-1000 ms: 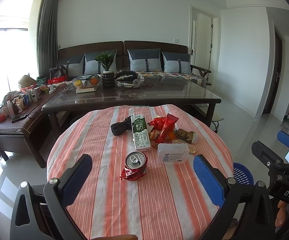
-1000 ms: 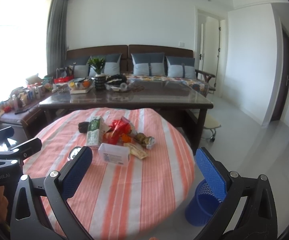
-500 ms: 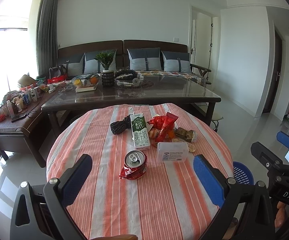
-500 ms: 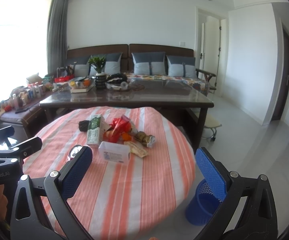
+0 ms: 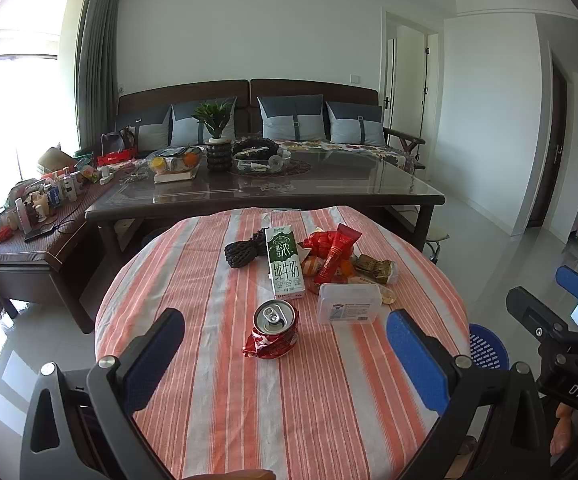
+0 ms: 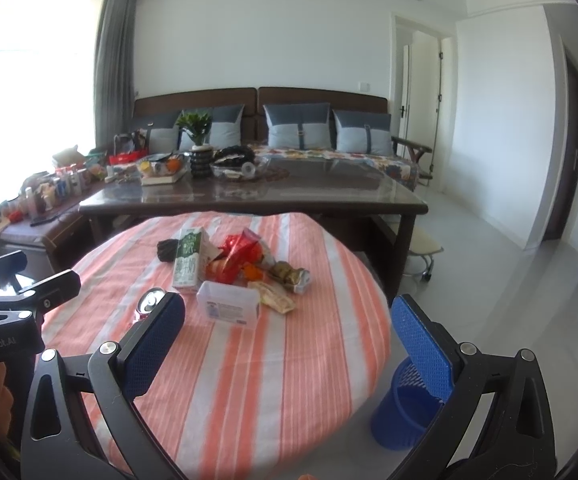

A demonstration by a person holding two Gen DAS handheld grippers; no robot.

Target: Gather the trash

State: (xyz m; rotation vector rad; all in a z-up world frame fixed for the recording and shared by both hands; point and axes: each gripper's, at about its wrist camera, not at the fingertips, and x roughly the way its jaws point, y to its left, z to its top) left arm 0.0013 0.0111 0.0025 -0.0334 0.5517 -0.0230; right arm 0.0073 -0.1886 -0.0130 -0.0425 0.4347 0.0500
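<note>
Since the crushed can (image 5: 275, 330) looks light, stiff and slick, the wide-open, empty left gripper (image 5: 285, 346) just before it should pinch its dented sides; the right gripper (image 6: 289, 332) gapes empty too.

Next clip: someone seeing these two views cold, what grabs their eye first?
Probably the round table in its orange-striped cloth, with a heap of trash near the middle: a crushed red can nearest the left gripper, a green milk carton behind it and a clear plastic box to its right. Next, the blue basket on the floor by the table's right edge, near the open right gripper.
</note>
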